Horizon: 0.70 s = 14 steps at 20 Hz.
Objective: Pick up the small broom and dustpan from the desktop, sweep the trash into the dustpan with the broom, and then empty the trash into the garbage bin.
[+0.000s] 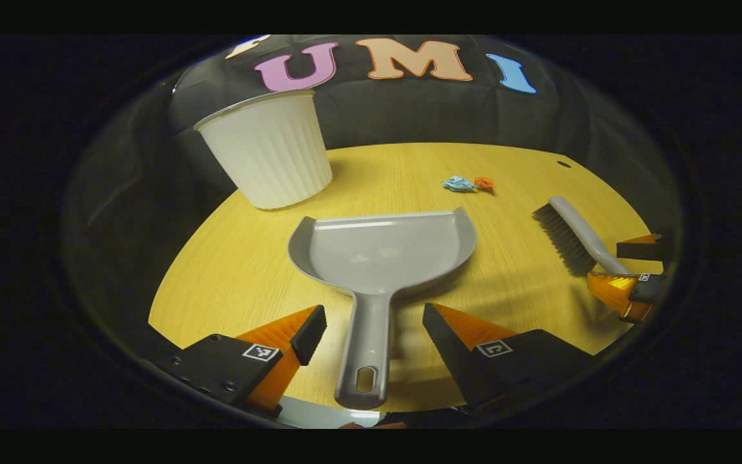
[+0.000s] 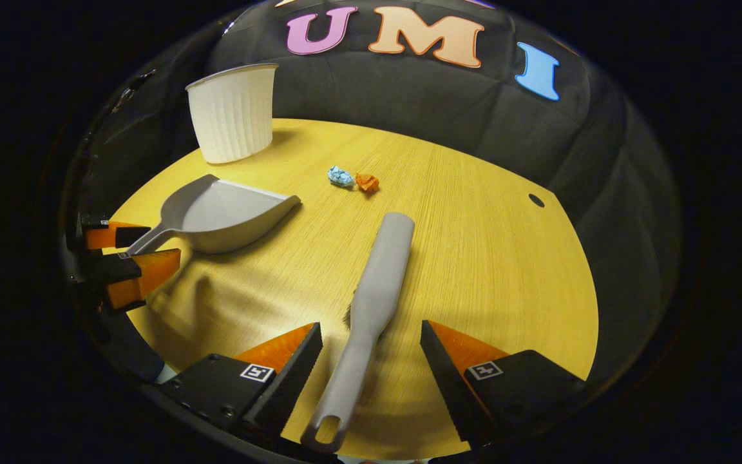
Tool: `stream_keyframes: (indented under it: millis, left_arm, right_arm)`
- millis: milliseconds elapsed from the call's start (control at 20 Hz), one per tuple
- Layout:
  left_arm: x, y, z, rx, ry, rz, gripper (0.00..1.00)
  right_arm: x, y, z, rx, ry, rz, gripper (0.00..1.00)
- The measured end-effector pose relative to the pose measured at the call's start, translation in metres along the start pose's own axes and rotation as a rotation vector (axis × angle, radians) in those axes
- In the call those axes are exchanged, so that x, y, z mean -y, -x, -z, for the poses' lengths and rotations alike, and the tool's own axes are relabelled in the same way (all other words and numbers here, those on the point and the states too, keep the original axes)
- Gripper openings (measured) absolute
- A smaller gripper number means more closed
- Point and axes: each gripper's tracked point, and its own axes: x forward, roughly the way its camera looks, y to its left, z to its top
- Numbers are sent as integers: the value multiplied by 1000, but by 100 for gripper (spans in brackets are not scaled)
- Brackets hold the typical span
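Your left tongs [image 1: 374, 332] stand wide apart, one finger on each side of the dustpan [image 1: 384, 248] handle, neither finger touching it. The grey dustpan lies flat on the yellow desk [image 1: 229, 270], its handle running back between your fingers and its open mouth facing the far side. From the right gripper view the same tongs [image 2: 133, 254] sit at the desk's left edge with the dustpan [image 2: 223, 212] handle passing between their orange fingers; contact cannot be told from there.

Your right tongs [image 2: 371, 351] are also spread wide, straddling the broom [image 2: 374, 290] handle with a gap on both sides. The grey broom lies on the desk [image 2: 487, 258], handle end with its hanging hole nearest you, head pointing away toward the trash. In the left gripper view these tongs [image 1: 628, 261] show at the right edge with the broom [image 1: 574, 235] handle running between them, its bristles facing the dustpan.

Trash: a crumpled blue scrap [image 2: 341, 176] and an orange scrap [image 2: 367, 182], touching or just beside each other, lie on the bare desk beyond the broom head, well apart from the dustpan. The left gripper view has the same blue scrap [image 1: 458, 184] and orange scrap [image 1: 484, 183].

The white ribbed garbage bin [image 1: 268, 151] stands upright at the far left of the desk, just beyond the dustpan, also seen at [image 2: 232, 113].
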Motion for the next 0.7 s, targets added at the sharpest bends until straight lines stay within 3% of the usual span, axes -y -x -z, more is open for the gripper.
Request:
stream_keyframes:
  millis: [50, 150, 200, 250, 300, 550, 600, 700]
  left_arm:
    - [4, -1, 2, -13, -14, 20, 94]
    - [2, -5, 3, -27, -44, 13, 81]
    - [0, -6, 3, -35, -59, 8, 55]
    - [-2, -9, 4, -42, -63, 3, 49]
    - [-2, -12, 3, -43, -54, 9, 35]
    - [-5, -3, -11, -20, -19, 34, 27]
    - [-5, -2, -17, -6, -21, 48, 22]
    - [-3, 7, -31, 31, -38, 83, 24]
  right_arm:
    - [-1, -3, 3, -22, 5, -5, 92]
    - [-3, -8, 12, -71, 14, -18, 77]
    - [-1, -10, 15, -89, 21, -11, 53]
    - [3, -12, 16, -101, 27, -8, 40]
    - [-1, -12, 18, -127, 26, -41, 26]
    - [-1, -3, 6, -97, -9, -65, 15]
    - [2, 0, 1, -75, -11, -59, 19]
    - [10, 8, -14, -29, -19, -47, 18]
